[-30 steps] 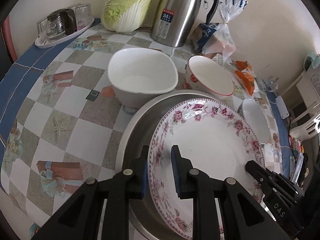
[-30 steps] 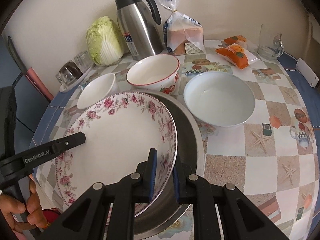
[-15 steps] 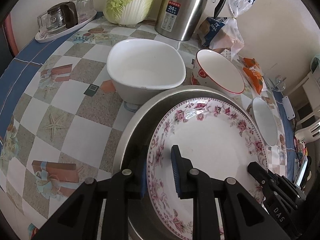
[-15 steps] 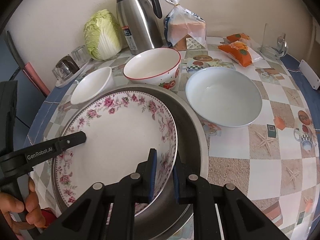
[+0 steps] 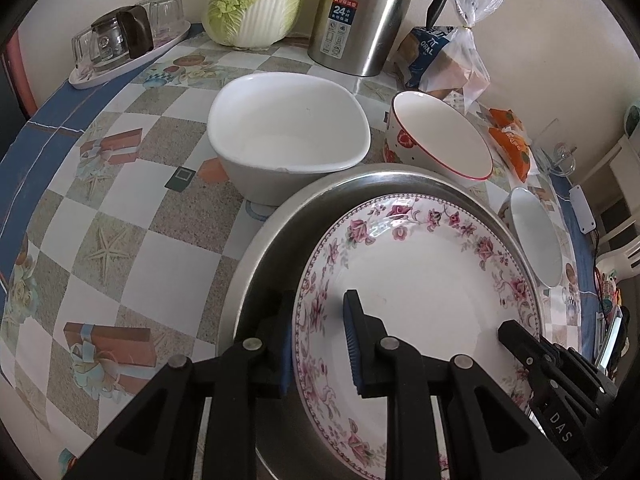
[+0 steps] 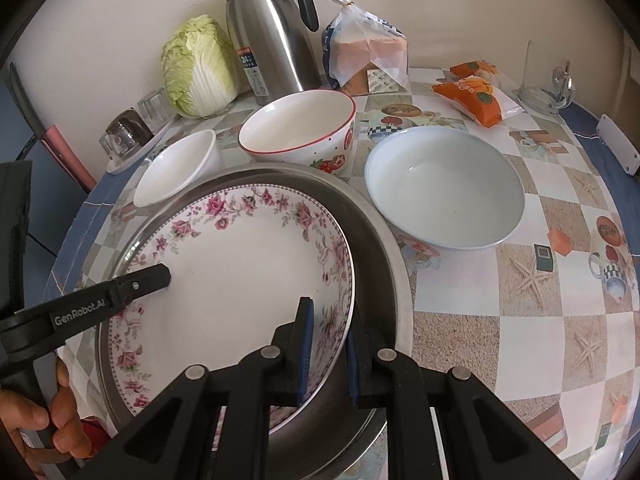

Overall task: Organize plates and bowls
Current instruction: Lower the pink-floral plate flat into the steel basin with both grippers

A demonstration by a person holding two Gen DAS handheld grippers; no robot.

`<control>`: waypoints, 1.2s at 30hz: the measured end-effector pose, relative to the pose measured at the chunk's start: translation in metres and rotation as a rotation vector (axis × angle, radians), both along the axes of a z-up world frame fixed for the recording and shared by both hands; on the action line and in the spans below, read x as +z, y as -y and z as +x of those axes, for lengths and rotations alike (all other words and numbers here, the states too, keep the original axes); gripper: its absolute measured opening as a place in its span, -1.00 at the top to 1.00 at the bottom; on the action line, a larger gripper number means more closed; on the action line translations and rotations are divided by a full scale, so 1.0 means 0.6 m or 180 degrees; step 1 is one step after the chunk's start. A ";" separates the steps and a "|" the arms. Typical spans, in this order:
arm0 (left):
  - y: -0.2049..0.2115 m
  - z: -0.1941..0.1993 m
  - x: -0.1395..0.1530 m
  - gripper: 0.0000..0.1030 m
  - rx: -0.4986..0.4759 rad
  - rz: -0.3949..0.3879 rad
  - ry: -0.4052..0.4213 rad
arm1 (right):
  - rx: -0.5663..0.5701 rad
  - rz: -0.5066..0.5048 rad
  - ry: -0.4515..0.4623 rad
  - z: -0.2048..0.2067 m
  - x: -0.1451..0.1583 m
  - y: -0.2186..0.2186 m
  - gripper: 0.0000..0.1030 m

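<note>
A white plate with a pink flower border [image 5: 420,292] [image 6: 240,272] lies inside a wide round steel tray [image 5: 280,240] [image 6: 384,248]. My left gripper [image 5: 316,312] is shut on the plate's left rim, one pad above and one below. My right gripper [image 6: 328,328] is shut on the opposite rim. Whether the plate rests on the tray I cannot tell. Behind the tray stand a white squarish bowl [image 5: 288,128] [image 6: 180,164] and a red-rimmed strawberry bowl [image 5: 440,136] [image 6: 296,128]. To the right of the tray is a pale blue bowl [image 6: 444,188] [image 5: 536,236].
Along the wall stand a steel flask [image 5: 360,16], a cabbage [image 5: 256,0], a bag of bread [image 5: 448,60] and a small tray of glasses [image 5: 124,40]. Orange packets [image 6: 472,96] lie at the back right. A hand [image 6: 40,416] holds the left gripper.
Both grippers have kept their hold on the plate. It now lies further inside the steel tray's rim than a second ago.
</note>
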State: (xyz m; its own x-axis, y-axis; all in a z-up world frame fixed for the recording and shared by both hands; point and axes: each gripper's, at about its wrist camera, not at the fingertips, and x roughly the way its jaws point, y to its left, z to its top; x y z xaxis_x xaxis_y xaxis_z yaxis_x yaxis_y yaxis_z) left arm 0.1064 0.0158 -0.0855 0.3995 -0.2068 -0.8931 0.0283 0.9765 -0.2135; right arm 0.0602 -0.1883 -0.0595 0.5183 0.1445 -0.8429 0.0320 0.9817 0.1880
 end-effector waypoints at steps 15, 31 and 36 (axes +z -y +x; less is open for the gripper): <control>0.001 0.000 0.001 0.52 0.0021 -0.0009 -0.0040 | 0.0042 -0.0211 -0.0039 0.000 -0.001 -0.010 0.64; 0.001 0.002 0.001 0.42 0.0008 -0.0082 -0.0102 | 0.0031 -0.0181 -0.0064 -0.001 -0.002 -0.007 0.68; 0.000 0.000 0.009 0.27 -0.0019 -0.0048 -0.0034 | 0.0038 -0.0166 -0.0056 -0.003 0.001 -0.005 0.68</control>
State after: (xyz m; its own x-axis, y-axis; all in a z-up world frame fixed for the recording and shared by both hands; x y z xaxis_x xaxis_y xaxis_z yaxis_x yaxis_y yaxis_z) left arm 0.1064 0.0155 -0.0801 0.3887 -0.2228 -0.8940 0.0319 0.9730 -0.2286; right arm 0.0587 -0.1854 -0.0590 0.5019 0.1064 -0.8583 0.0229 0.9904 0.1362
